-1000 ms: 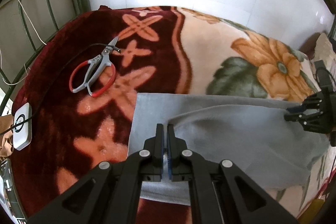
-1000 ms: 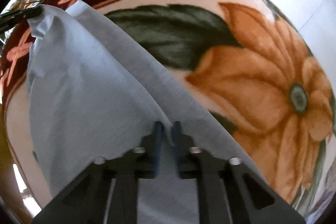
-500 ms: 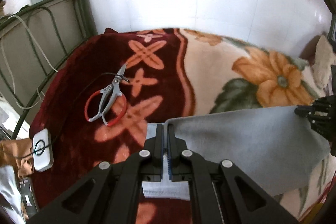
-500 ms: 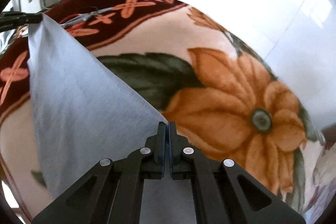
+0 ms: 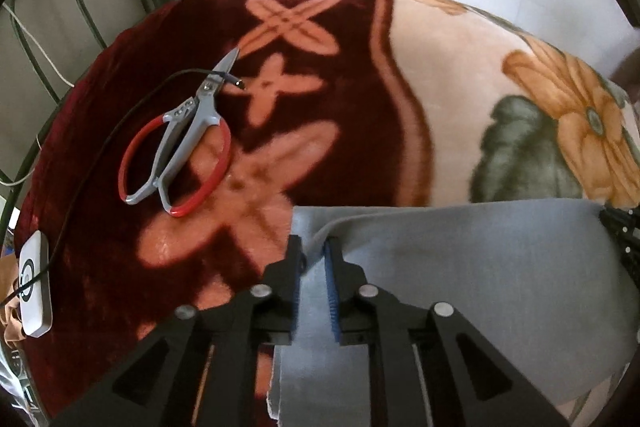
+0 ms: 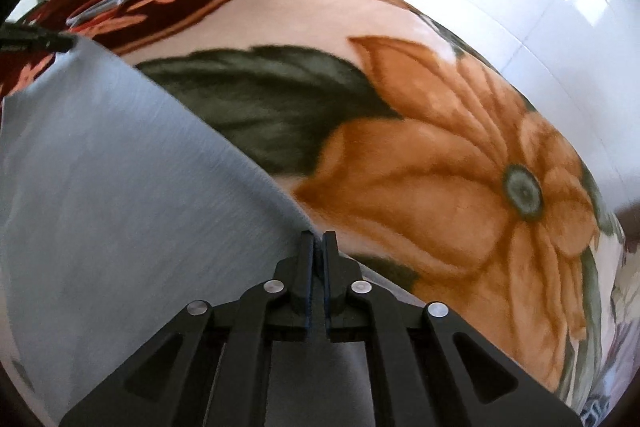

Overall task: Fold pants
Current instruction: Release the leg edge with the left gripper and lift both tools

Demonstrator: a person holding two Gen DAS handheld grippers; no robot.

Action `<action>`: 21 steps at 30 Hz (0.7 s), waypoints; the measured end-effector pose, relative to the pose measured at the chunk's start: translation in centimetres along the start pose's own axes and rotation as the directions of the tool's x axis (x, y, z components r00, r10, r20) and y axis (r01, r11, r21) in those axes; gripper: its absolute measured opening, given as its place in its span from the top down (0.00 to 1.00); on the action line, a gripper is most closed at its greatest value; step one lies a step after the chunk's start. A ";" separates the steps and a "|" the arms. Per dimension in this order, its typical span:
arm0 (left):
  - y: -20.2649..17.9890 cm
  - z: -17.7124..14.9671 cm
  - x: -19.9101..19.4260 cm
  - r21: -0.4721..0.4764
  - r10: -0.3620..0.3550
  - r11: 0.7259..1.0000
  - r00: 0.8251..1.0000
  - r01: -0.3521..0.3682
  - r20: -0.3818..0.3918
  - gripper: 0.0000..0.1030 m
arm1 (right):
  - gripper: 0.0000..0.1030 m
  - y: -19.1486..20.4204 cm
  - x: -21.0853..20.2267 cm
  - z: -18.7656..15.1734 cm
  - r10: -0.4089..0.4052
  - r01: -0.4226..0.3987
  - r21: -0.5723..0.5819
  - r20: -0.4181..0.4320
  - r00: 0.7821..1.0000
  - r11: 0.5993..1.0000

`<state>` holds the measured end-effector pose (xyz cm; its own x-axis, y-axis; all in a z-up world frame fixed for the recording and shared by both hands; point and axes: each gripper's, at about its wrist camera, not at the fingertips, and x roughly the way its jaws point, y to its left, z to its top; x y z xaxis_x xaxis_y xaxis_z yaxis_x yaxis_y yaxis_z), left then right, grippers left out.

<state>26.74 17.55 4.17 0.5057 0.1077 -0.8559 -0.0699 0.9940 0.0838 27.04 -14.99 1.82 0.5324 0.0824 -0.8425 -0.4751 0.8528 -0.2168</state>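
The left gripper (image 5: 315, 247) stands parted around the grey pants (image 5: 480, 267), while the right gripper (image 6: 319, 243) seemingly pinches their edge.

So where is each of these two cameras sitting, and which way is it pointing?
Left wrist: rides on the left gripper, looking along its parted fingers over the grey pants to the scissors on the floral blanket; the right gripper shows at the right edge.
Right wrist: rides on the right gripper, its fingers pinching the pants' edge, facing the orange flower.
Both show the pants, blanket and scissors.
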 end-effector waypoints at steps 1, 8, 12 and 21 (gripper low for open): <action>0.2 0.0 -0.3 -0.005 -0.001 1.000 1.000 0.001 0.006 0.79 | 0.89 -0.2 -0.3 0.1 -0.012 0.012 0.016 0.003 1.000 1.000; 0.5 0.0 -3.9 0.024 0.000 1.000 0.997 -0.002 0.078 0.51 | 0.76 -0.8 -5.4 -0.8 -0.019 0.014 0.087 0.062 0.998 0.996; -0.9 -1.1 -5.2 0.032 -0.081 0.996 0.994 0.079 0.068 0.47 | 0.76 0.4 -7.8 -3.4 0.009 -0.009 0.093 0.003 1.000 0.996; -4.8 -5.5 -2.9 0.028 -0.154 0.987 0.986 0.156 -0.065 0.44 | 0.76 2.5 -9.3 -10.1 0.085 -0.075 0.204 -0.042 0.995 0.976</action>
<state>20.81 12.34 3.46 0.4538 -0.0477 -0.8898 0.0340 0.9988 -0.0362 13.82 -18.82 4.14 0.4596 0.1330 -0.8781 -0.3605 0.9316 -0.0476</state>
